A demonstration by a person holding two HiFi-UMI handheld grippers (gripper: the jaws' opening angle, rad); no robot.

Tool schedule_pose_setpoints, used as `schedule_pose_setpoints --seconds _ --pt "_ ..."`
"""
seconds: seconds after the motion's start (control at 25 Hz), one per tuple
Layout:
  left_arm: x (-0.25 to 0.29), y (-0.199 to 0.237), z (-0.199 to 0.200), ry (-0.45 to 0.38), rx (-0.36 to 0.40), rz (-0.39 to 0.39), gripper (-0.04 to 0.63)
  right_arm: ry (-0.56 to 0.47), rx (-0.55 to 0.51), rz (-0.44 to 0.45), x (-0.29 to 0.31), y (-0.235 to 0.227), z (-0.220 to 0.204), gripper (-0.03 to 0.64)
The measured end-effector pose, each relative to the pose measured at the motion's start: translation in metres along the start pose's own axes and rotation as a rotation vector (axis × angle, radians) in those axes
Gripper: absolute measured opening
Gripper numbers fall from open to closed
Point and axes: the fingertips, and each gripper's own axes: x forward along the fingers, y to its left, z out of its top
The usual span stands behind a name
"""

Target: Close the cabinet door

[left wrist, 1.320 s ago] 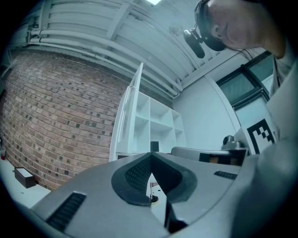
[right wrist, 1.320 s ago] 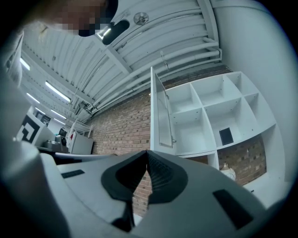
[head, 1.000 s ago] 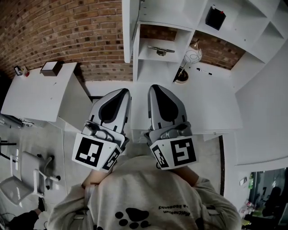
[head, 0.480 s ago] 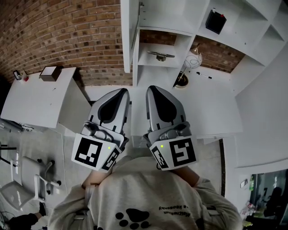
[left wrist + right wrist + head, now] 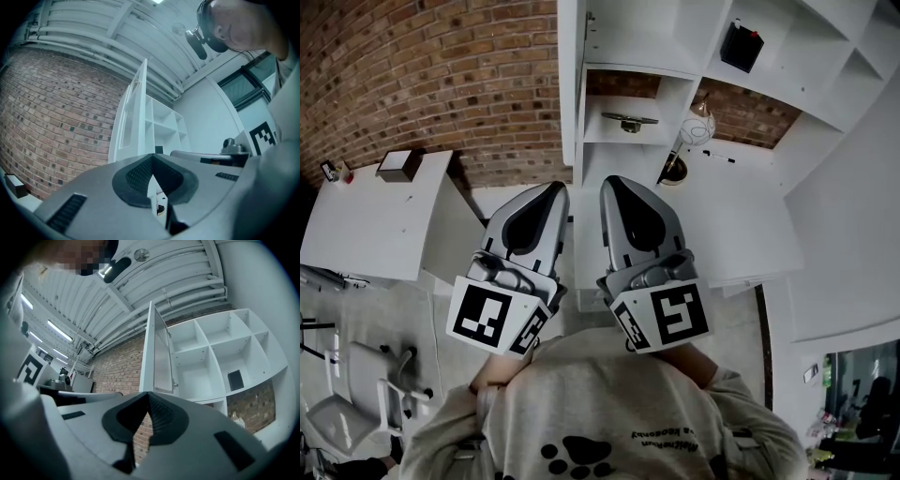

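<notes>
A white cabinet door [image 5: 568, 84] stands open, edge-on to me, at the left side of a white shelf unit [image 5: 675, 47]. It is the tall white panel door [image 5: 136, 117] in the left gripper view, and the ribbed panel door [image 5: 157, 357] beside the open compartments in the right gripper view. My left gripper [image 5: 555, 192] and right gripper [image 5: 614, 186] are held side by side below the door, apart from it. Both point toward it and a little upward. The left gripper [image 5: 152, 157] and the right gripper [image 5: 147, 394] are both shut, with nothing between the jaws.
A white desk [image 5: 375, 202] with a small box [image 5: 397, 165] stands at the left against the brick wall. On the shelf unit are a metal dish [image 5: 628, 120], a round lamp [image 5: 698, 122] and a black box [image 5: 741, 45]. A white counter [image 5: 731, 225] lies at the right, a chair [image 5: 356, 403] at bottom left.
Both grippers have edged forward and slightly up toward the shelf unit, still shut. The door stands as before.
</notes>
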Motion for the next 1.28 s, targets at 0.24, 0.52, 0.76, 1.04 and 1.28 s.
schedule_pose_setpoints --seconds 0.24,0.52,0.76,1.04,1.28 --pt "0.004 0.006 0.012 -0.014 0.018 -0.018 0.007 -0.009 0.013 -0.019 0.009 -0.007 0.009 0.018" --pt "0.012 0.011 0.027 -0.038 0.067 -0.029 0.006 -0.045 -0.046 -0.001 0.021 -0.002 0.027 0.018" --pt "0.018 0.015 0.046 -0.071 0.075 -0.06 0.007 -0.074 -0.084 0.018 0.032 0.004 0.044 0.018" --pt "0.02 0.016 0.065 -0.097 0.117 -0.09 0.008 -0.11 -0.131 0.024 0.044 0.005 0.068 0.018" --pt "0.025 0.023 0.078 -0.117 0.152 -0.077 0.008 -0.131 -0.168 0.034 0.052 0.009 0.081 0.018"
